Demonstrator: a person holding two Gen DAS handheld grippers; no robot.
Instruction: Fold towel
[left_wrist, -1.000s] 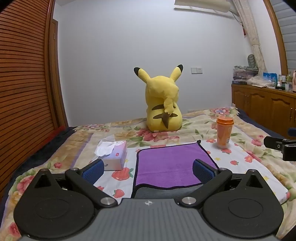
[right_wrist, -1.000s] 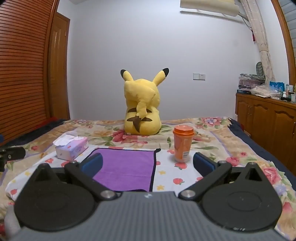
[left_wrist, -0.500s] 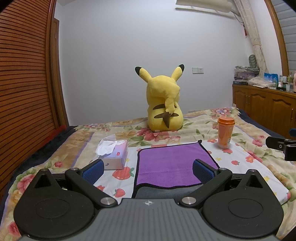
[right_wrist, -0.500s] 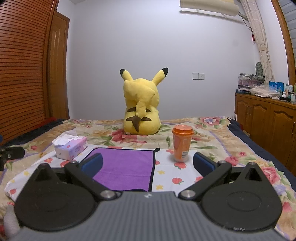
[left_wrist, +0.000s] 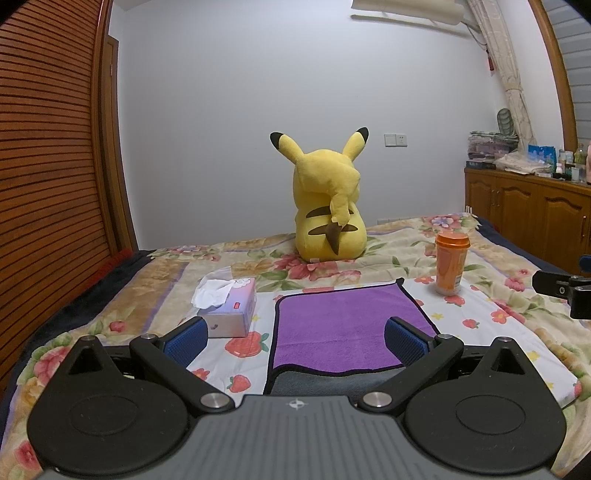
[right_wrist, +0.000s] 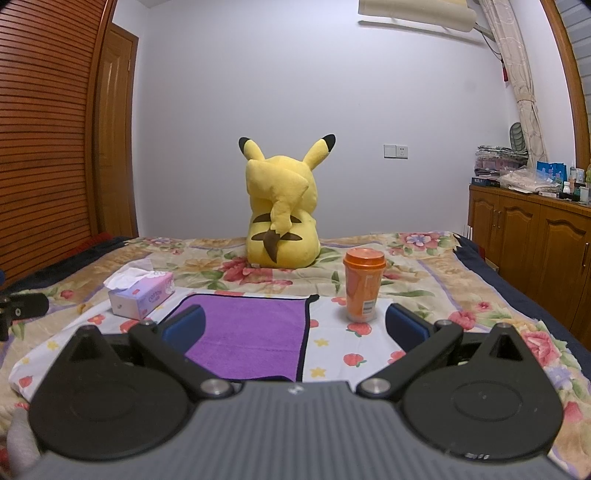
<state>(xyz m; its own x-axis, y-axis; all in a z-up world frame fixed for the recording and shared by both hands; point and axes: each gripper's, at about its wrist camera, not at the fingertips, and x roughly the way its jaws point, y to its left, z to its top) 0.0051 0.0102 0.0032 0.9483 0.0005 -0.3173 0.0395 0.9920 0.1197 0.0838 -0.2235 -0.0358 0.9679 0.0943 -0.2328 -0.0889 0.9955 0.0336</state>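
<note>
A purple towel with a black hem lies on the bed, its near part folded over so the grey underside shows. It also shows in the right wrist view. My left gripper is open and empty, held above the towel's near edge. My right gripper is open and empty, above the towel's right edge. The right gripper's tip shows at the left wrist view's right edge.
A tissue box stands left of the towel and an orange cup right of it. A yellow plush toy sits behind. The bed has a floral cover. A wooden cabinet stands to the right.
Both grippers have risen and tilted slightly, so the scene sits a little lower in view. The towel has not moved. Both stay open.
</note>
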